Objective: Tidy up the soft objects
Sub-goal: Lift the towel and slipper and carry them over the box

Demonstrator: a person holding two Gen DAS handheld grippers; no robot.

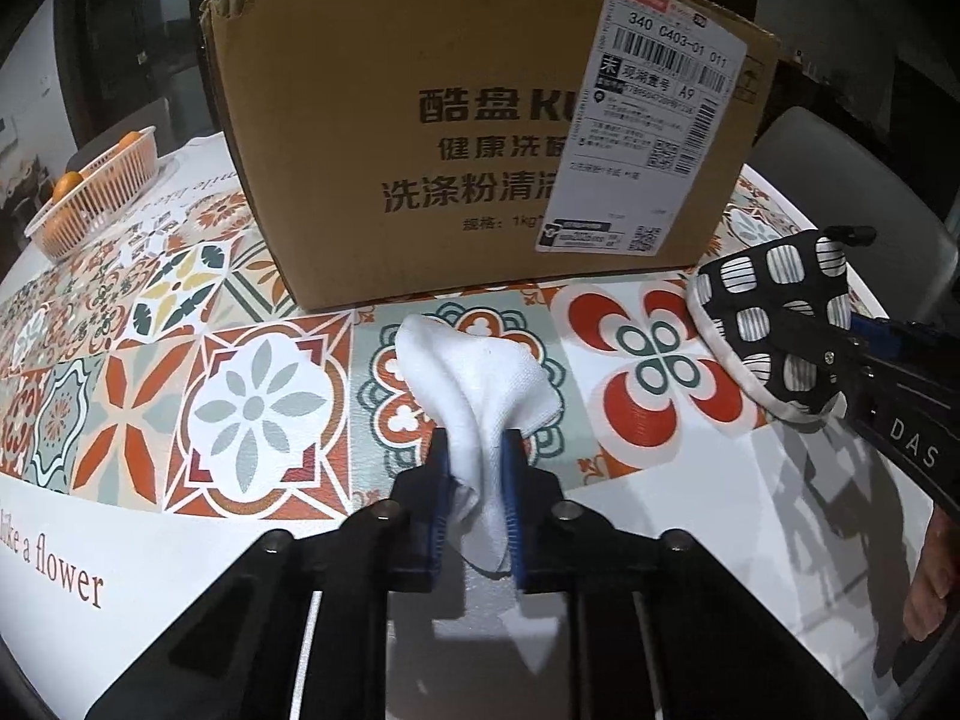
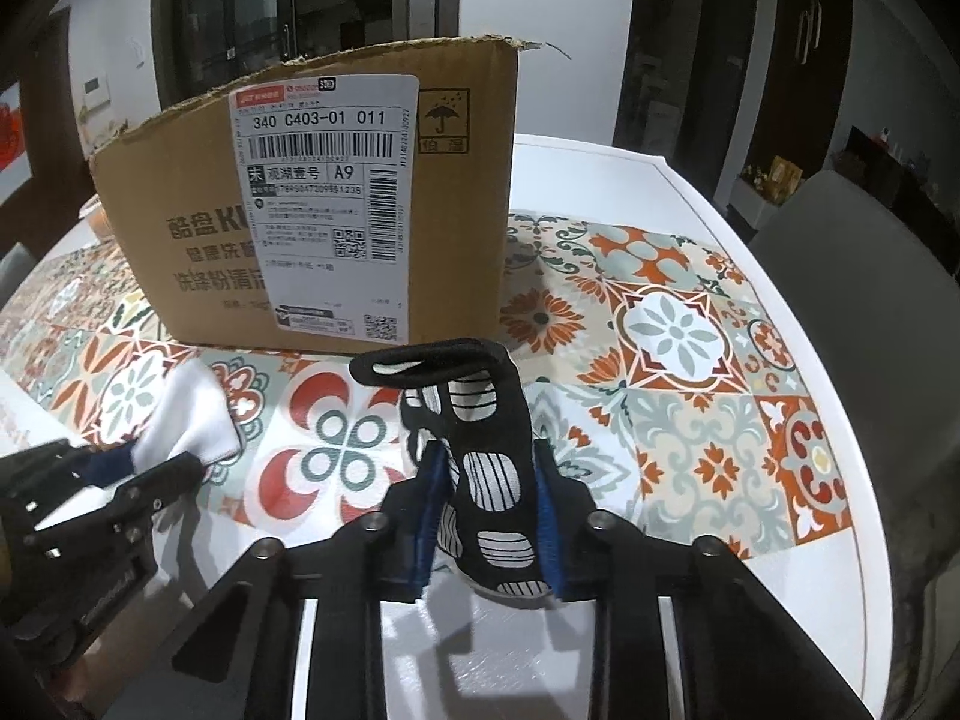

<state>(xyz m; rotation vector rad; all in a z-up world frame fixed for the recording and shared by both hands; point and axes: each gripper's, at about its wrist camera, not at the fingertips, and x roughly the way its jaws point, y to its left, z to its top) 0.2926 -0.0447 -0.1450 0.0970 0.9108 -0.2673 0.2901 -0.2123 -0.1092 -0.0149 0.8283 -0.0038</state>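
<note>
left gripper point(image 1: 474, 450) pinches white cloth point(image 1: 474, 360) just before cardboard box point(image 1: 480, 120) | right gripper point(image 2: 489, 462) clamps spotted pot holder point(image 2: 486, 468) near box's right corner | advice: lift both clear above the rim (grips look shallow) before releasing inside
</note>
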